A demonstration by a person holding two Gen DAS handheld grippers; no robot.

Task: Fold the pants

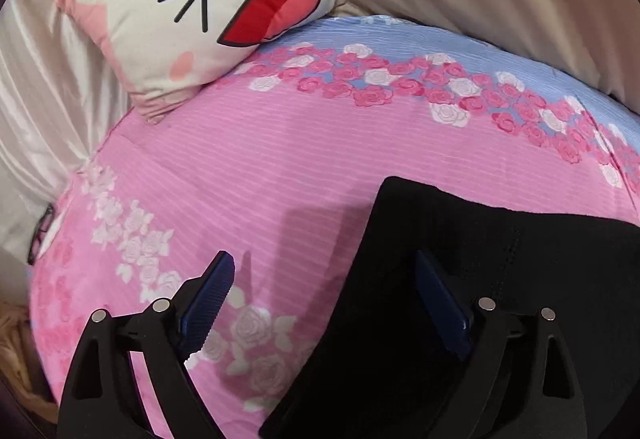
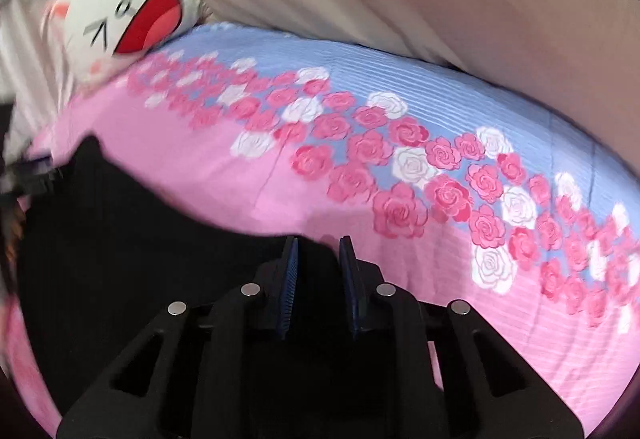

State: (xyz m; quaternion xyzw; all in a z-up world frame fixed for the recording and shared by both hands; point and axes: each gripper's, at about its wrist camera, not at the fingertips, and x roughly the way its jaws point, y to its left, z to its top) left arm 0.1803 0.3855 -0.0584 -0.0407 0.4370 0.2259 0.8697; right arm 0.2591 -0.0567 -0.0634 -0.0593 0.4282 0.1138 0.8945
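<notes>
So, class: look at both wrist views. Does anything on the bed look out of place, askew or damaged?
Nothing stands out. The black pants lie on the floral bedspread, the cartoon-face pillow rests at its far edge, and no tear or spill shows. The left claw is open; the right claw is nearly closed over the pants' edge.

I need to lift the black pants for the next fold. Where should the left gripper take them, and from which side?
Take the pants at their free far-left corner. It lies flat on the pink bedspread with bare sheet beside it, so the open left gripper can likely slide in from the left, one finger under the edge.
</notes>
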